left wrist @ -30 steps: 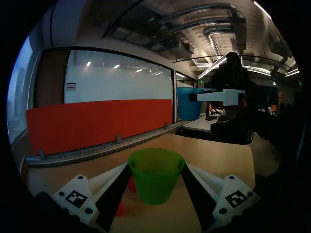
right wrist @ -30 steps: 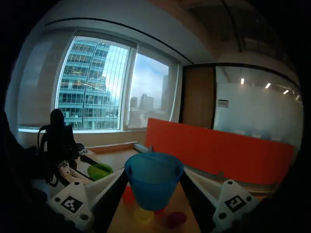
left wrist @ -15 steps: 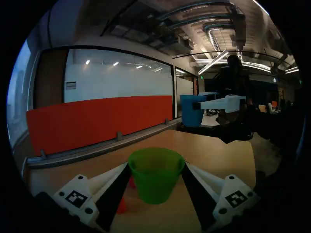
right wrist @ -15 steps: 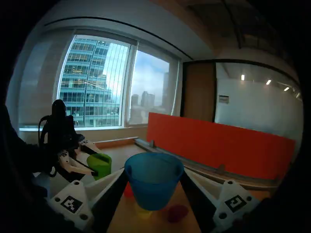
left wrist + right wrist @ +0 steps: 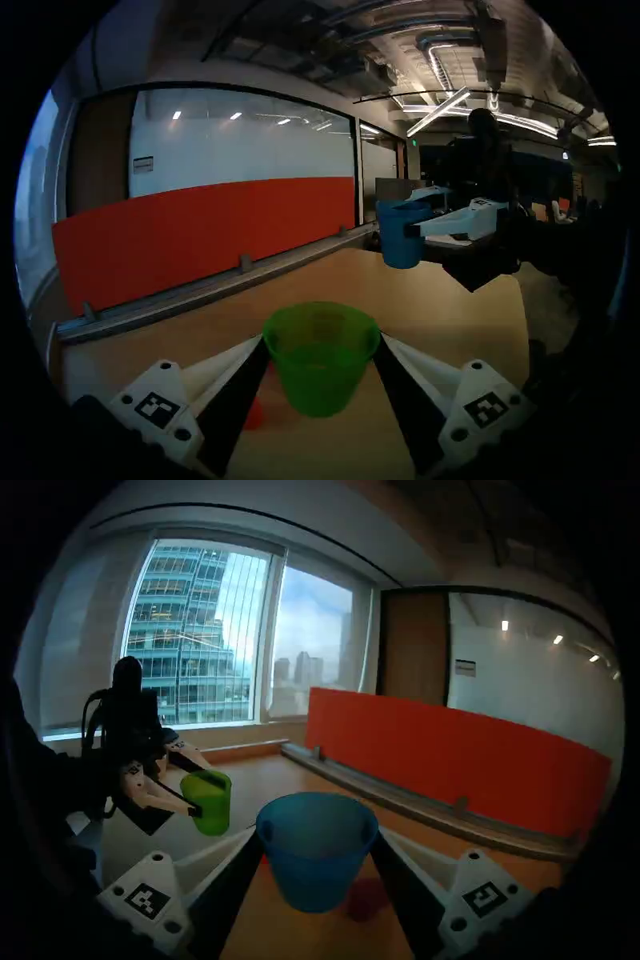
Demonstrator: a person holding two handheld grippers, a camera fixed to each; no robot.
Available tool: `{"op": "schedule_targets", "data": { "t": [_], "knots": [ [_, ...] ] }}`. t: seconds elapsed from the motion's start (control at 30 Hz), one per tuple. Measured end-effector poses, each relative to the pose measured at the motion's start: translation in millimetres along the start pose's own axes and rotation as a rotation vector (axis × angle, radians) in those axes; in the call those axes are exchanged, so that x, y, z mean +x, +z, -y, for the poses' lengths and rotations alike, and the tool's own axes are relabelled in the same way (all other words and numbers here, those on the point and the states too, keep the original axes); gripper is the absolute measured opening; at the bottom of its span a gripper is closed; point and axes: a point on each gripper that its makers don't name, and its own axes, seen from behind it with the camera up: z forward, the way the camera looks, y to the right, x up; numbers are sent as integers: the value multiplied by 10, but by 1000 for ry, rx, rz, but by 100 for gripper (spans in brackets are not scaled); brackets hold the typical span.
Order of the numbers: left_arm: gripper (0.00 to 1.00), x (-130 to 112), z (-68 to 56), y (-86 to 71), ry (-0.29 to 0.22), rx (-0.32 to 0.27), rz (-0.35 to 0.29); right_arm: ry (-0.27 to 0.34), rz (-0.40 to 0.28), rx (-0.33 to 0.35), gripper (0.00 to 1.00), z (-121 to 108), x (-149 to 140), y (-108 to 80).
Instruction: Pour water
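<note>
My left gripper [image 5: 320,356] has its fingers pressed on either side of the green cup [image 5: 322,376], which stands upright. My right gripper [image 5: 318,844] grips the blue cup [image 5: 318,872] the same way. The cups are well apart, with open worktop [image 5: 448,320] between them. Each finger base carries a square black-and-white marker [image 5: 156,408]. The sign [image 5: 143,165] on the glass wall is too small to read. The worktop's far edge meets a rail [image 5: 240,280] under the orange panel [image 5: 200,232]. A small red piece [image 5: 364,896] lies past the blue cup.

We see smooth plastic green cup [image 5: 322,360], blue cup [image 5: 317,856] same, matt wood-look tabletop [image 5: 436,304], glossy glass wall [image 5: 240,152] w/ matt orange panel [image 5: 200,232]
</note>
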Motion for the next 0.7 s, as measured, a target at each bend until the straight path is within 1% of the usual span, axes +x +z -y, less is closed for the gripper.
{"op": "schedule_targets", "data": {
  "t": [0.17, 0.47, 0.7],
  "knots": [
    [87, -110, 16, 17, 0, -5, 33, -8, 35, 5, 92, 6, -178, 22],
    [88, -359, 40, 75, 13, -15, 103, 5, 92, 34, 92, 67, -455, 62],
    [88, -519, 23, 142, 5, -30, 143, 12, 140, 60, 92, 125, -682, 102]
  ]
}}
